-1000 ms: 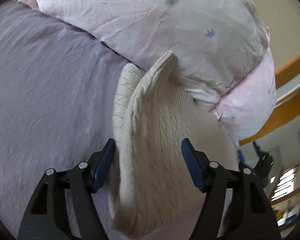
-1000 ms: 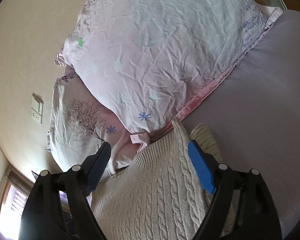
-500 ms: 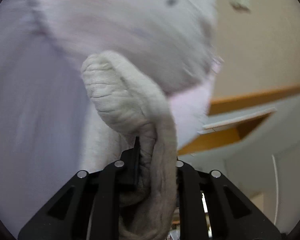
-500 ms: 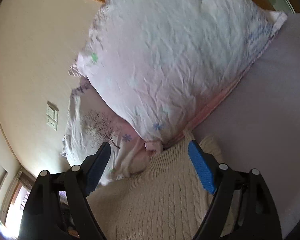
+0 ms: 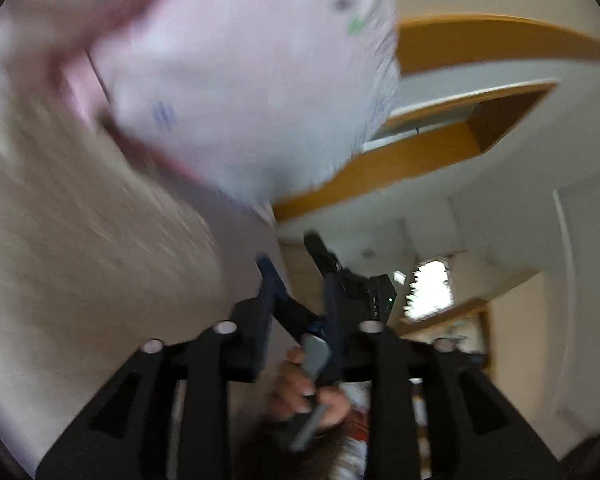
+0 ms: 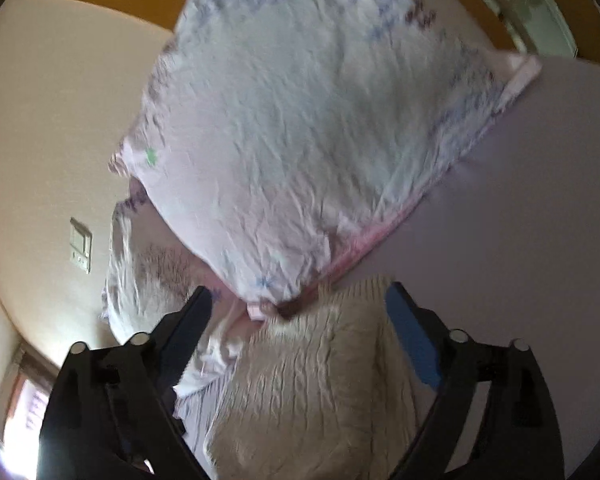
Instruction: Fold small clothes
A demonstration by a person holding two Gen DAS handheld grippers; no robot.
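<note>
A lavender bed sheet (image 6: 520,208) fills the right wrist view, with 2 crumpled floral pillows (image 6: 300,120) stacked against a cream wall with a switch plate (image 6: 80,244). Half a second ago the left gripper (image 5: 296,300) was clamped on a rolled edge of the cream knit sweater (image 6: 320,380); now its jaws stand nearly together with nothing between them, and its blurred view has swung toward the person's other hand (image 5: 304,392) and a bright window (image 5: 430,292). So that edge has probably been released and the fold laid over. The sweater lies on the sheet just below the pillows, thick, cable-knit, bunched into a doubled slab with a rounded top corner. The right gripper (image 6: 300,312) hovers over it, jaws wide apart, holding nothing.
</note>
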